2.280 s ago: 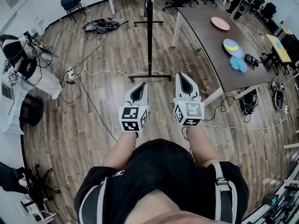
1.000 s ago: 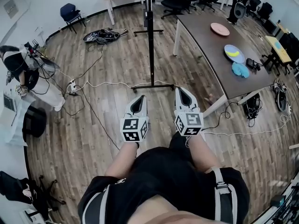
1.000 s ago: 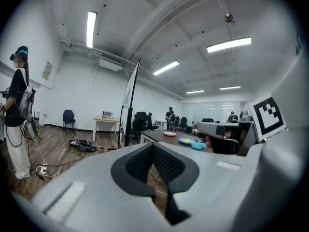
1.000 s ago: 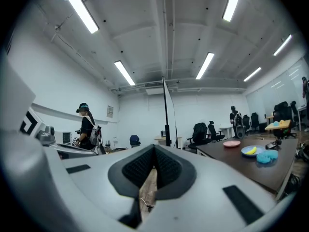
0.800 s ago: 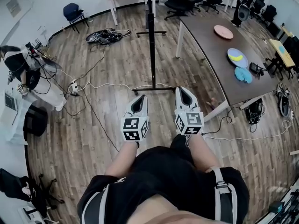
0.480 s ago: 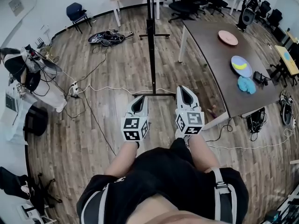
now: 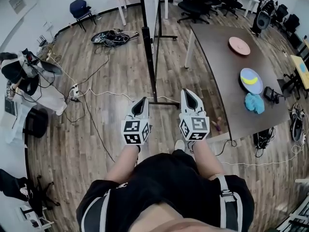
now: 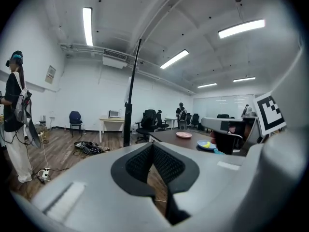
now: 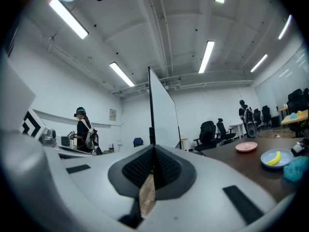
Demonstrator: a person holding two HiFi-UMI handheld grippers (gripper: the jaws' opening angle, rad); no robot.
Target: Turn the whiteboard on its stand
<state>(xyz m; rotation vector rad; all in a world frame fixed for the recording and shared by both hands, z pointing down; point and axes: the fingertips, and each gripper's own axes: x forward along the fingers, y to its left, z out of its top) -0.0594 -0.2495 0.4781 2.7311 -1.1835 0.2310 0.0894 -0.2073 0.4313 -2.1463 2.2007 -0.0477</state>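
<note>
Here, both the left tongs [image 7: 140, 101] and the right tongs [image 7: 189, 92] were held closed, with nothing gripped. The whiteboard [image 9: 163, 120] was seen edge-on just ahead, between them, untouched, upright on its stand [image 7: 150, 62]; the bench [image 7: 217, 57] lay right of the right tongs.

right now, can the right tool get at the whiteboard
Probably not quite yet. The right tool, shut and empty, points at the whiteboard, which stands edge-on ahead with bare floor between them. Nothing blocks the way; a step closer should do it.
</note>
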